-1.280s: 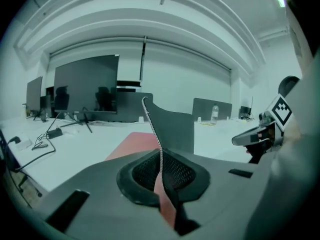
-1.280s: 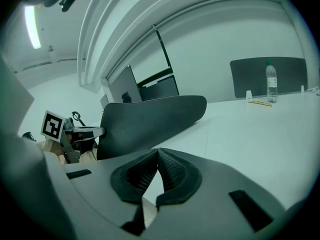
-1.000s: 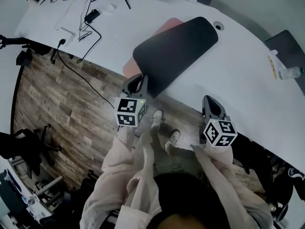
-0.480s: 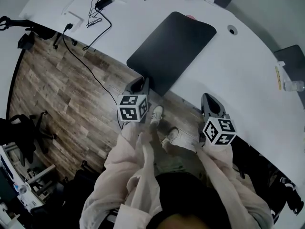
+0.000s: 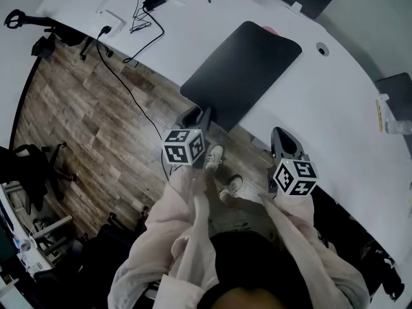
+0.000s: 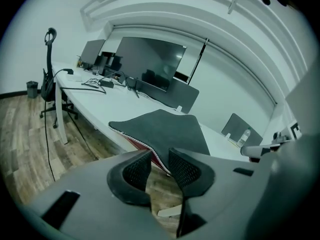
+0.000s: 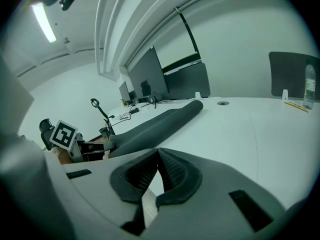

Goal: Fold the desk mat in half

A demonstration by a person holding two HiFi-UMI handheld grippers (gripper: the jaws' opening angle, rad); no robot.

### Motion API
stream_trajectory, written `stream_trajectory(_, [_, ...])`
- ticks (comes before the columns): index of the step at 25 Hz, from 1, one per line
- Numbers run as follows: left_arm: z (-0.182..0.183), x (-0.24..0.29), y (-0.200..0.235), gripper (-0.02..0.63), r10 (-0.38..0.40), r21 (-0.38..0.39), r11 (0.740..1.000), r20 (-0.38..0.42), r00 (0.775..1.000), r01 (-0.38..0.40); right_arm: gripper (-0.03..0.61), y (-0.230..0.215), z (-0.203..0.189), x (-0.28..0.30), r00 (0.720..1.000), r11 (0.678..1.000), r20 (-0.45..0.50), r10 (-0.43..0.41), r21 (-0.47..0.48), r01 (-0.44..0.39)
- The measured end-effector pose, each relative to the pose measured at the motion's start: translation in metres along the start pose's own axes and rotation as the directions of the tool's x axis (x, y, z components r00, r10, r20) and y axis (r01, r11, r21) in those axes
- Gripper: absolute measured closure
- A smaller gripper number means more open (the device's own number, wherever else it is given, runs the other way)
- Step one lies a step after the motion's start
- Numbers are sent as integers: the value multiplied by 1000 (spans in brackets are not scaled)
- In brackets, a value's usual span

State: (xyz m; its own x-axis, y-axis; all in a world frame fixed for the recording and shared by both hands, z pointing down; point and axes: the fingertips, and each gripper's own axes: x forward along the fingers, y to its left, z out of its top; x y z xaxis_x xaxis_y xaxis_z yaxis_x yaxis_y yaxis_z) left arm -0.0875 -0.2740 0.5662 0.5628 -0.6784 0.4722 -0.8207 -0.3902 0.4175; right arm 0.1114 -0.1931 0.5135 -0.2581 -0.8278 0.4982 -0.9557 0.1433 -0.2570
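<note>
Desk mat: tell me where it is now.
In the head view the desk mat lies folded on the white desk, upper centre; its near corner overhangs the edge, between the left gripper's opening jaws.

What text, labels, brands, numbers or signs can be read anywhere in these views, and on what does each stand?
No readable text in any view.
Marker cube and second marker cube: black-and-white square patterns only, no letters or numbers.
Bottle: any label too small to read.
Yellow strip on the desk: any print too small to read.
</note>
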Motion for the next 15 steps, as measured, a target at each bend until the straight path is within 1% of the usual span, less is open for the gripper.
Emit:
stream_trajectory(3, [-4,-7,-2,470,-5,-25,1000,-3,1000,5,565,5,4,3,1000,1000,8,15,-7,-15])
stream_trajectory(5, [-9,-14,-3,437,-3,-27,1000,-21,1000,3,565,8,8,5,1000,1000,14,27,-12,-27])
stream_trajectory(7, [-14,-23,-5,411,1,-1,1000,-53,999,-1,565,10,14,6,999,999,21,40,-20,-40])
stream_trajectory(9, [-18,-34,-7,413,12,40,999,-78,997,-9,563,12,19,7,998,998,30,53,-27,-52])
stream_trajectory(12, [-10,-51,-9,413,36,86,996,-73,997,-29,565,16,30,8,996,997,48,71,-34,-70])
stream_trajectory(13, [-4,-57,-10,421,45,101,994,-62,997,-38,565,17,33,9,996,997,55,77,-35,-75])
stream_trajectory(14, [4,-61,-11,459,56,118,992,-46,997,-50,565,19,37,9,995,996,62,83,-36,-81])
stream_trajectory(15, [14,-65,-12,527,69,137,988,-24,997,-65,565,20,41,10,994,996,70,89,-36,-87])
